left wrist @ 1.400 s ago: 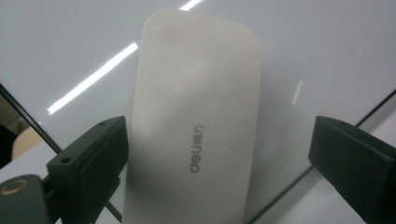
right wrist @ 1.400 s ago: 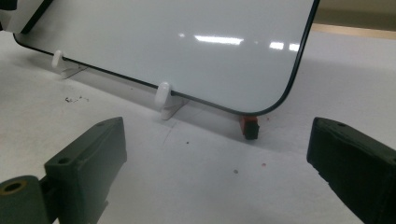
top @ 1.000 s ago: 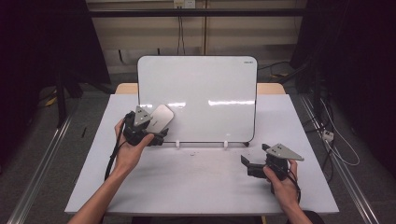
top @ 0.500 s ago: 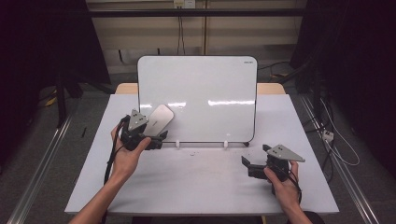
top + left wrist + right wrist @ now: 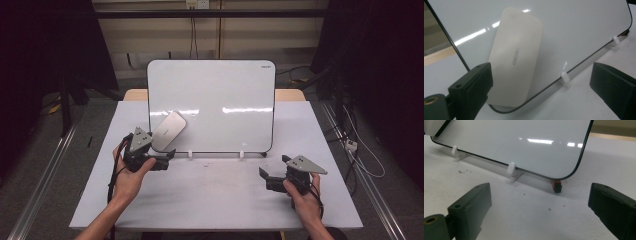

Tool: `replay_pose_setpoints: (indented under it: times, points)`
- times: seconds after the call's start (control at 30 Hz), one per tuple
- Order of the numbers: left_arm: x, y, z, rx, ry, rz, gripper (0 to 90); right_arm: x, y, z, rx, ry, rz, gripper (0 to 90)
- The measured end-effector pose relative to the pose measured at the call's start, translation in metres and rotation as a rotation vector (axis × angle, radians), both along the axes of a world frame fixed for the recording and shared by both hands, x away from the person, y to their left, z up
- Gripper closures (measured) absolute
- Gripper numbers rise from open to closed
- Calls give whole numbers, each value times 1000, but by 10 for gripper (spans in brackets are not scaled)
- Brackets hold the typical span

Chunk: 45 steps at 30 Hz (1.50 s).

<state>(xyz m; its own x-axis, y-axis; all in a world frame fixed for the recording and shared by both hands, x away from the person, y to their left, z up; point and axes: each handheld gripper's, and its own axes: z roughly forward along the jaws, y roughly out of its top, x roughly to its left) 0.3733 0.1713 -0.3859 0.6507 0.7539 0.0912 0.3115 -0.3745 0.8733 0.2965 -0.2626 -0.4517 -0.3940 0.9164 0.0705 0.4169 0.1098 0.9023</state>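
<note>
Eraser (image 5: pixel 515 60) clings flat to the propped whiteboard (image 5: pixel 220 95), so the left tool (image 5: pixel 162 157), wide open and empty, faces it; right tool (image 5: pixel 267 177) rests open, empty, on the surface (image 5: pixel 210 195).

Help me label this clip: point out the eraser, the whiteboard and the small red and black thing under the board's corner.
eraser (image 5: pixel 515 61): left gripper view, middle of its white back, by the printed logo.
whiteboard (image 5: pixel 220 100): high view, bare middle of its writing face.
red and black thing (image 5: pixel 556 186): right gripper view, its front.
</note>
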Motion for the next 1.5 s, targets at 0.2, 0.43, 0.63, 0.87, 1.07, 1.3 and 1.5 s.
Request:
replay_pose_setpoints:
  times: [0.2,0.43,0.63,0.87,1.07,1.3,1.5]
  points:
    - [-8,8,-2,6,1,8,48,0,0,0,-1,0,-1,49]
    - [-16,20,-8,-10,15,31,46,-2,-1,0,-3,3,-9,49]
    - [-25,26,-10,-35,36,39,42,-3,-2,0,-4,1,-12,49]
    - [-37,31,-20,-13,34,69,44,-4,-3,0,-4,2,-15,48]
    - [-43,42,-31,-24,58,93,44,-4,-4,0,-1,1,-21,49]
    - [-50,47,-38,-40,44,115,45,-4,-5,0,-3,1,-22,49]
    - [-52,50,-44,-52,25,122,45,-4,-5,0,-5,2,-20,48]
